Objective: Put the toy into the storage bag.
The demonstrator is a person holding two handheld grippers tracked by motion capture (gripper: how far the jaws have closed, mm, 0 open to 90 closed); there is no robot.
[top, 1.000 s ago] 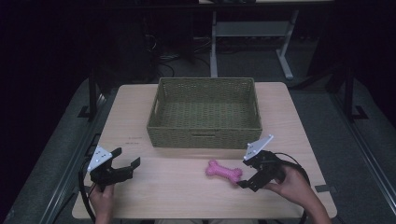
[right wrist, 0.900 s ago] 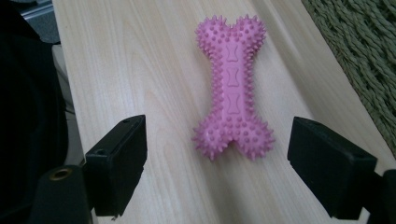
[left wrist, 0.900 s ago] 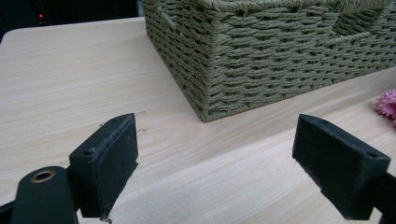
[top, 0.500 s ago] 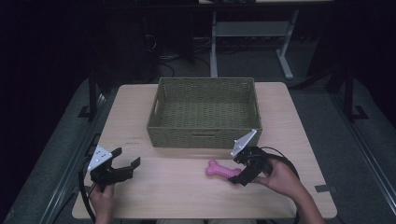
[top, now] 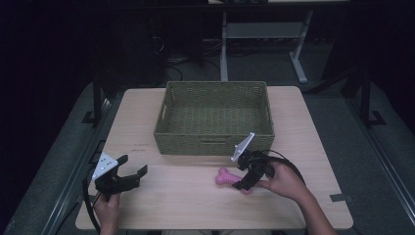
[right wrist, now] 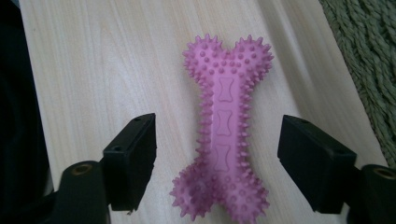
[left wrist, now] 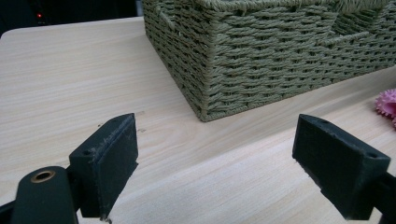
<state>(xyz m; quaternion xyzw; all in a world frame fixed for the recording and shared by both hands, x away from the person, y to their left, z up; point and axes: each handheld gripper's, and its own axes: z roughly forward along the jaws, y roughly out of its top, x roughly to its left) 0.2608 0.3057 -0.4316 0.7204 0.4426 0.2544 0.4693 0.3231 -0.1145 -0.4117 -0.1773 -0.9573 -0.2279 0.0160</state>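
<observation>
**A:** On the table point(top: 161, 196), near edge, right of centre: pink spiked bone toy point(top: 228, 177) lying flat on the wood, just in front of the green woven basket point(top: 214, 139). Toy and basket are apart; a strip of bare table lies between them.

**B:** Right gripper point(top: 243, 184)?

**A:** At the toy, held low over its right-hand end in the high view. In the right gripper view the toy point(right wrist: 224, 135) runs lengthwise up between the two black pads. Pads stand either side of its shaft, a gap of bare wood showing on each side. Jaws have just been closing, toy between them, but no contact yet: not clamped, nothing gripped.

**B:** Toy orientation from that camera?

**A:** One knobbed end near the bottom edge between the pads, the other end farther out. Basket weave point(right wrist: 364, 56) at the right edge of that view.

**B:** Left gripper point(top: 133, 173)?

**A:** Near the front left of the table, well apart from the toy, in the person's left hand point(top: 108, 211). Jaws spread wide, nothing between them but bare table. The left gripper view looks at the basket's near corner point(left wrist: 261, 60); a sliver of the pink toy point(left wrist: 387, 103) shows at the right edge.

**B:** Basket contents?

**A:** None seen in the high view.
</observation>
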